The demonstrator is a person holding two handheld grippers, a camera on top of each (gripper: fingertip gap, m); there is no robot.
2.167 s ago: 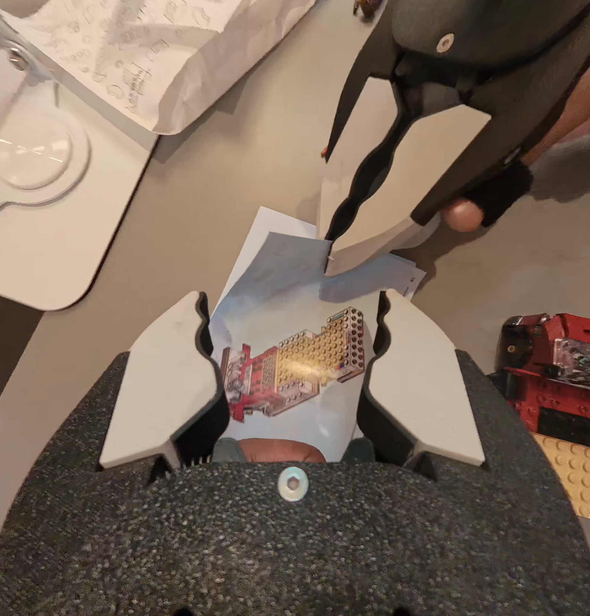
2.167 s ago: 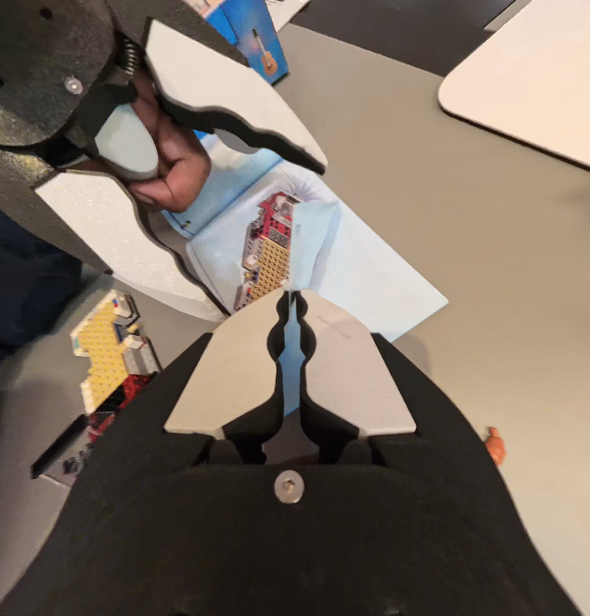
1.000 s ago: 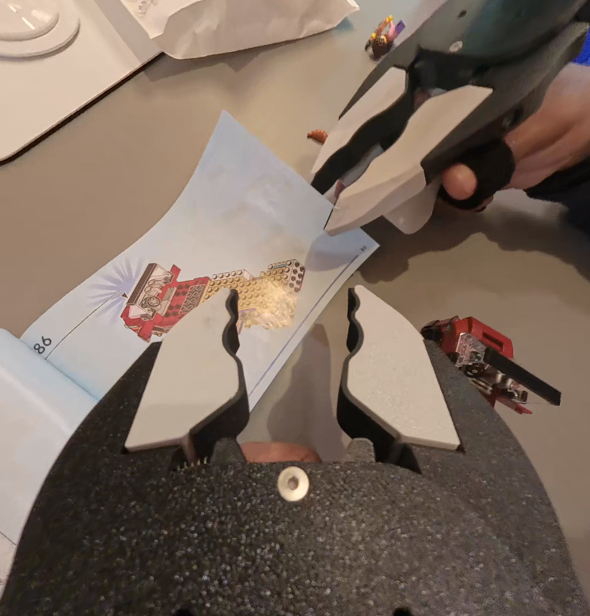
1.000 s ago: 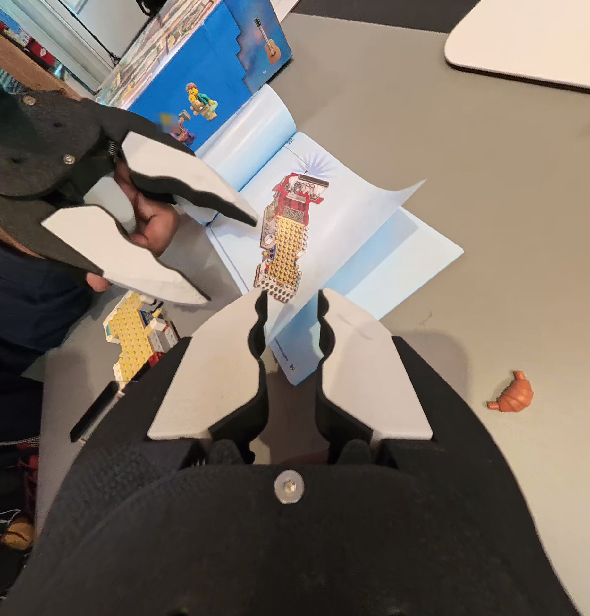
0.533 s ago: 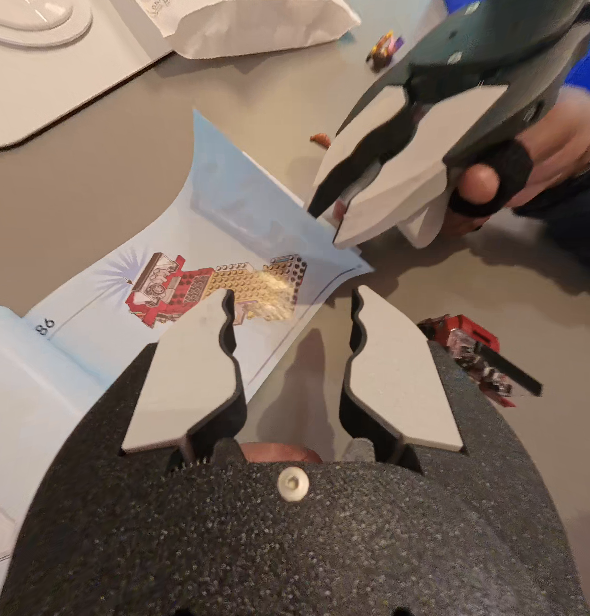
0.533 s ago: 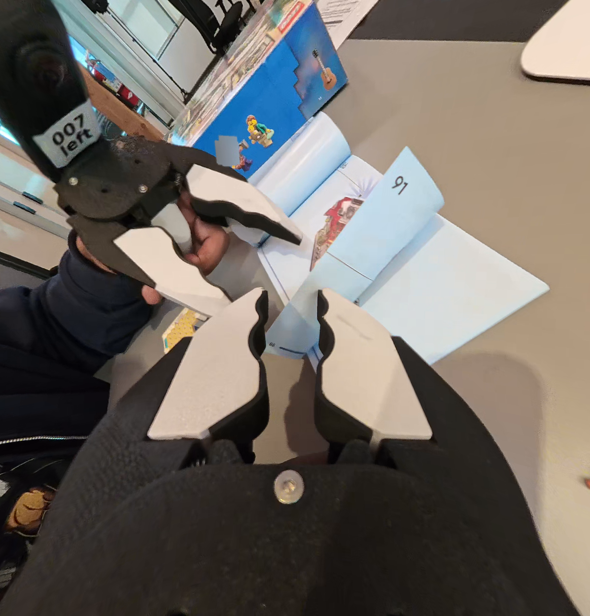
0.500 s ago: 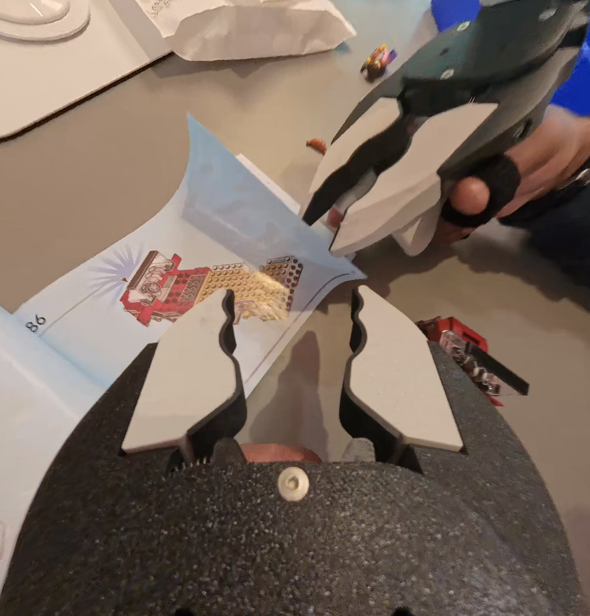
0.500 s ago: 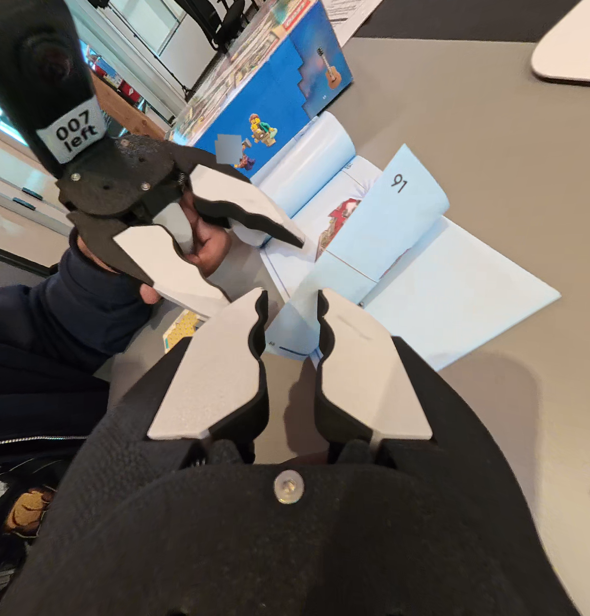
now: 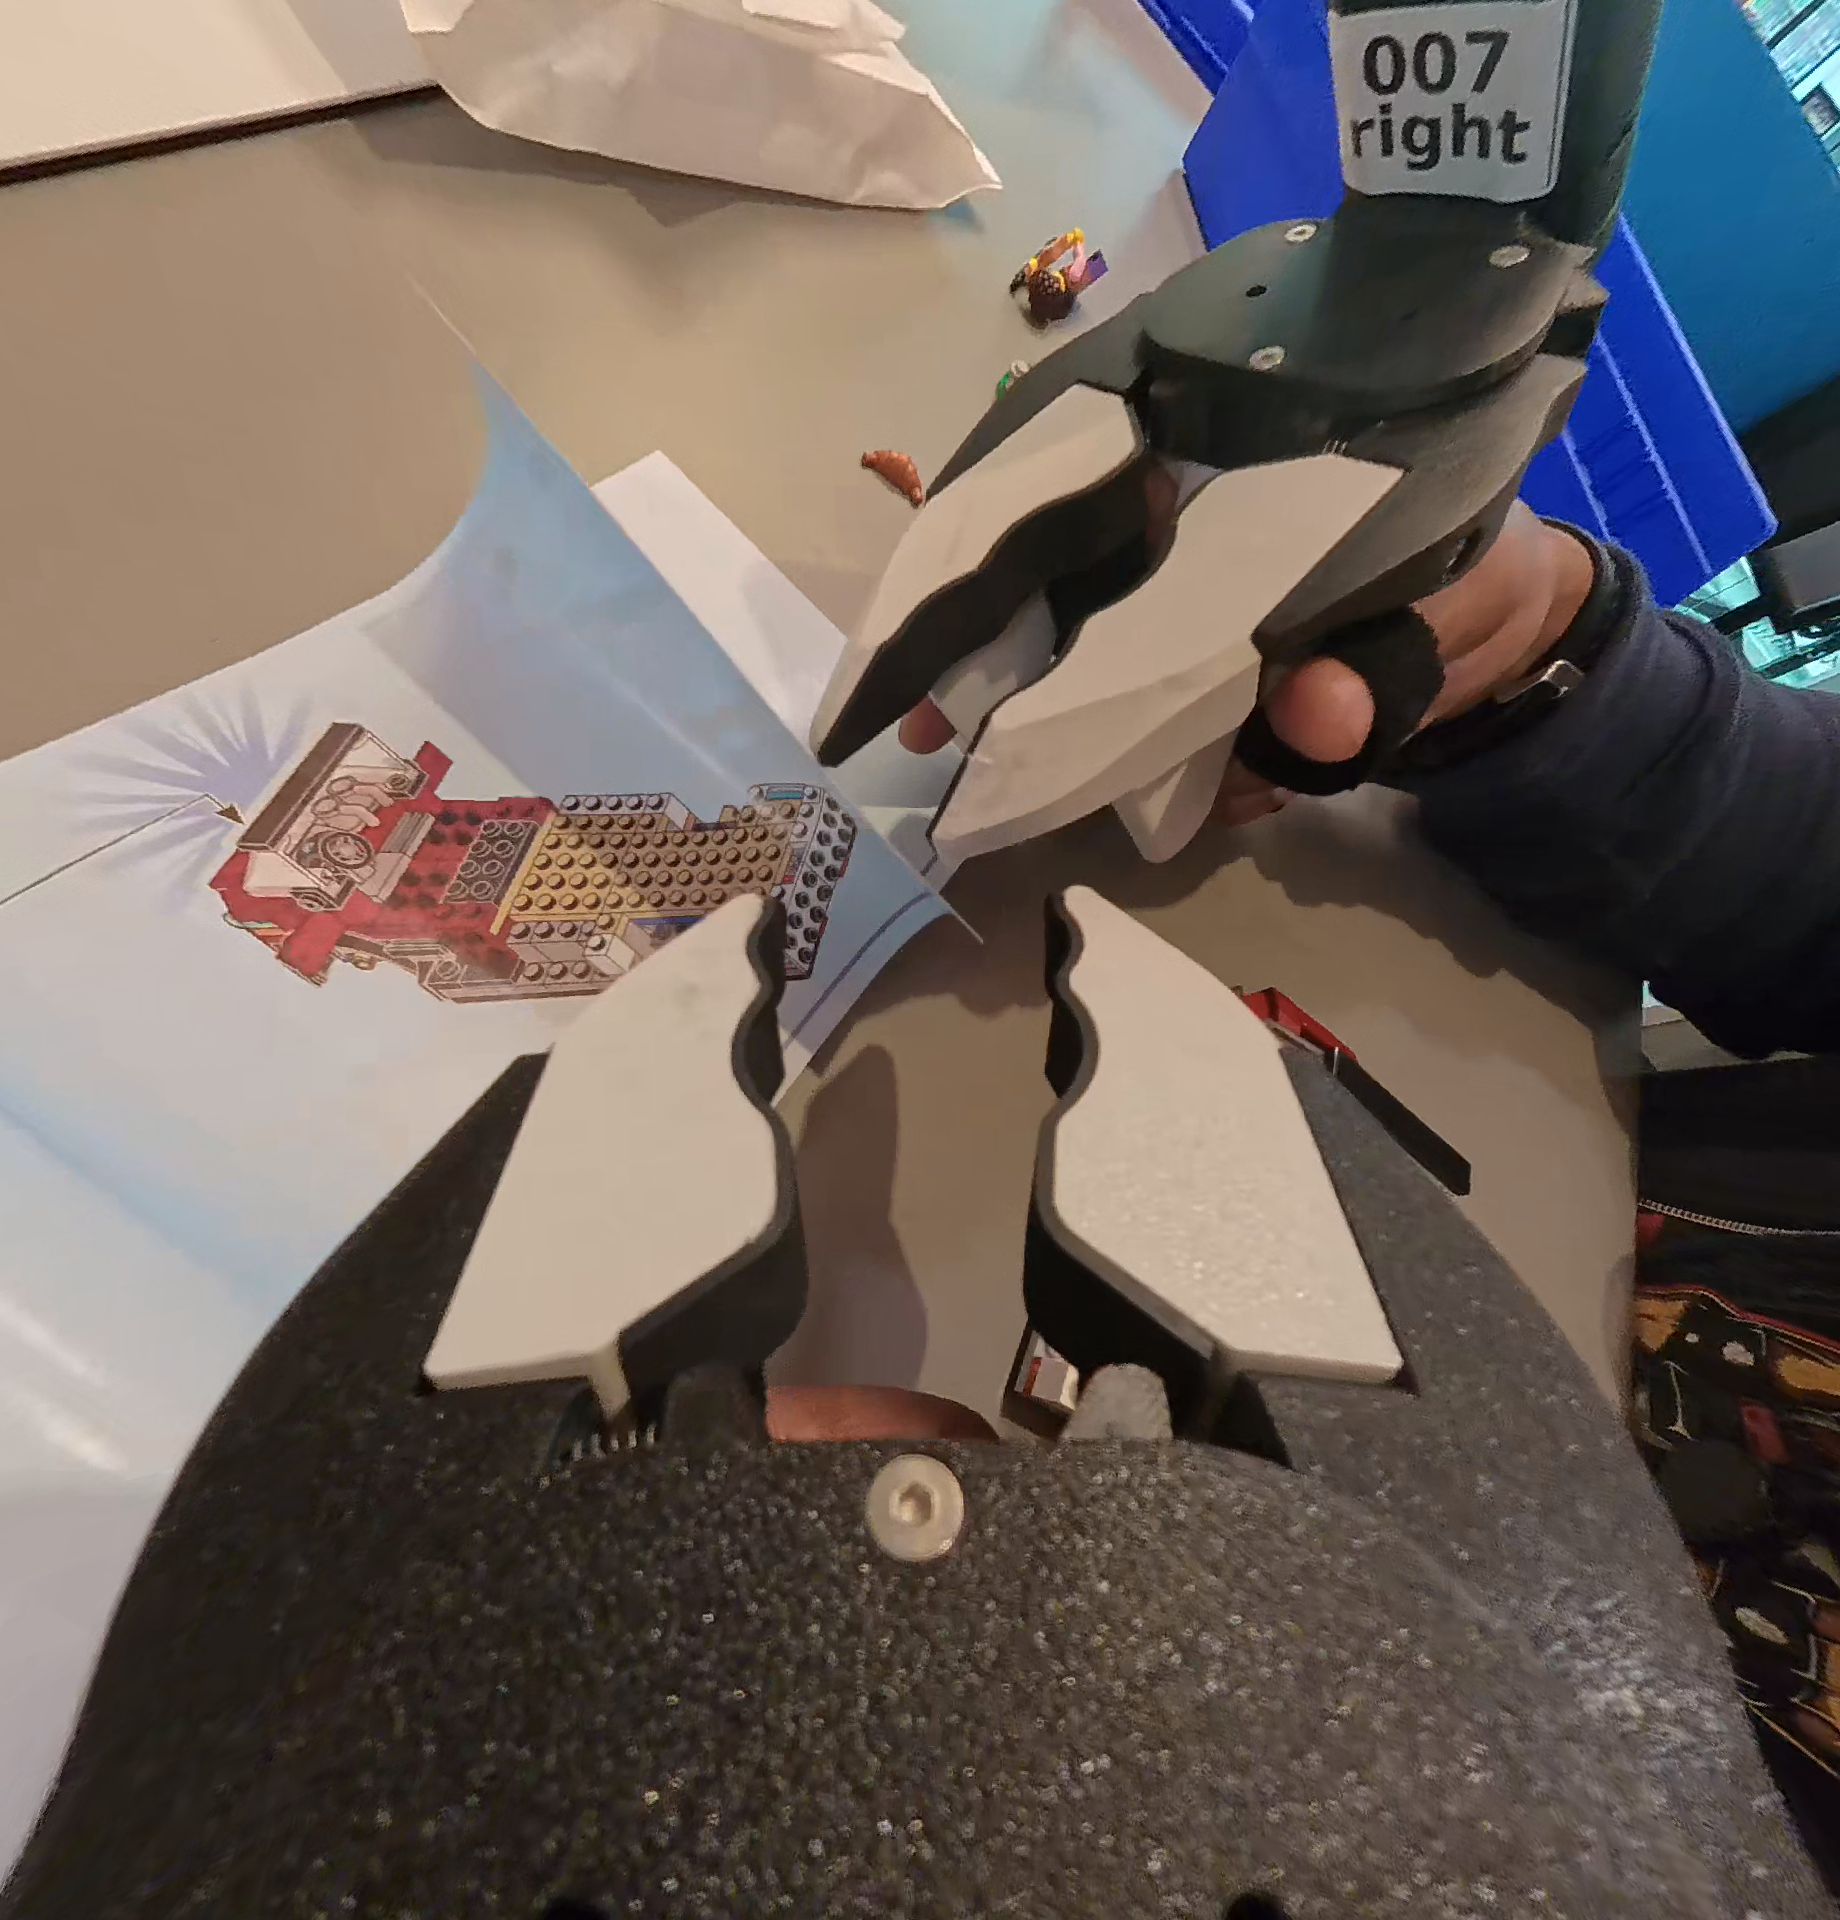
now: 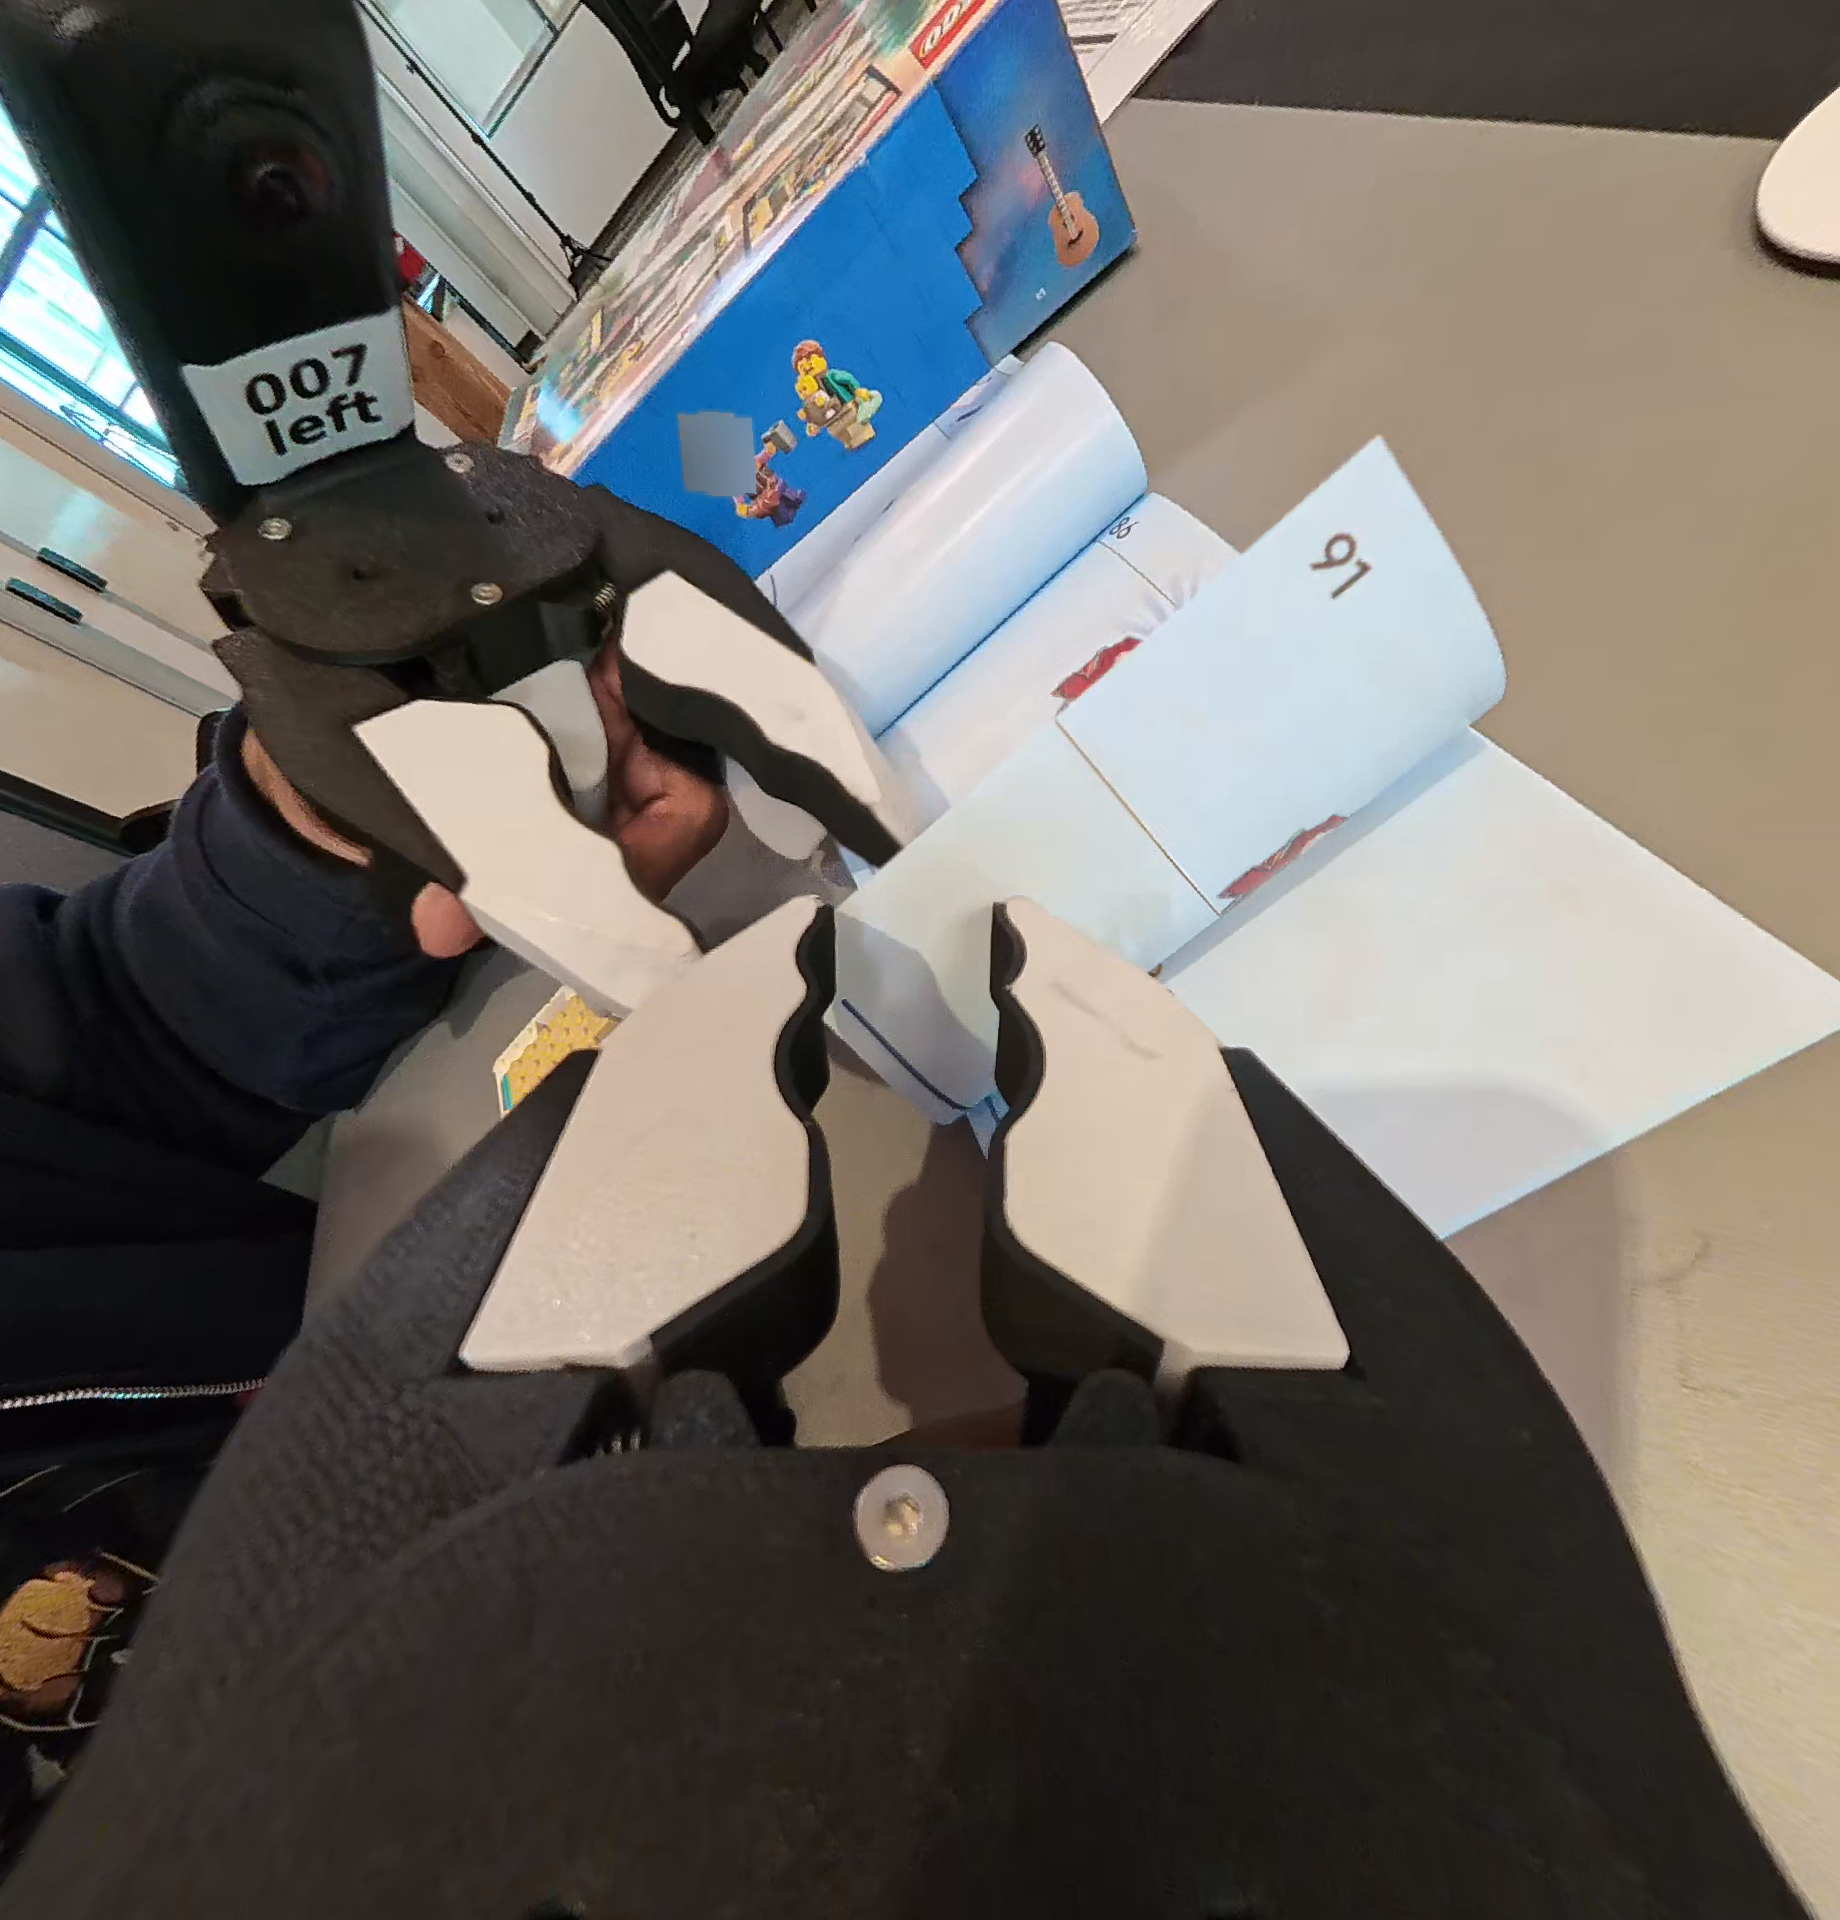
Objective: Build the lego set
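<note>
Currently the left gripper [image 9: 911, 914] points forward and down over the near corner of an open instruction booklet [image 9: 272, 1039] lying on the grey bench [image 9: 220, 343]. Its fingers [image 9: 677, 1101] stand fairly wide with nothing between them; the left finger overlaps the booklet's printed page in view, contact uncertain. The right gripper [image 10: 911, 920] is angled down toward the same corner from the opposite side, a hand [image 9: 1415, 665] wrapped around its grip. Its fingers [image 10: 1103, 1122] are narrowly parted and bare, and the curled page edge [image 10: 916, 1018] sits just beyond the tips.

Containers: a blue toy box [image 10: 874, 312] stands closed behind the booklet, contents not visible. A white paper bag [image 9: 687, 94] lies at the far side of the bench, contents hidden.

Loose items: a small brown piece [image 9: 895, 473], a minifigure [image 9: 1056, 275], and a red brick model [image 9: 1300, 1023] partly behind the left gripper's right finger.

Versus about a second ago: the left fingers have drawn somewhat closer together; the right gap is unchanged. The page the right gripper pinched two seconds ago is released and now stands curled over the spread.
</note>
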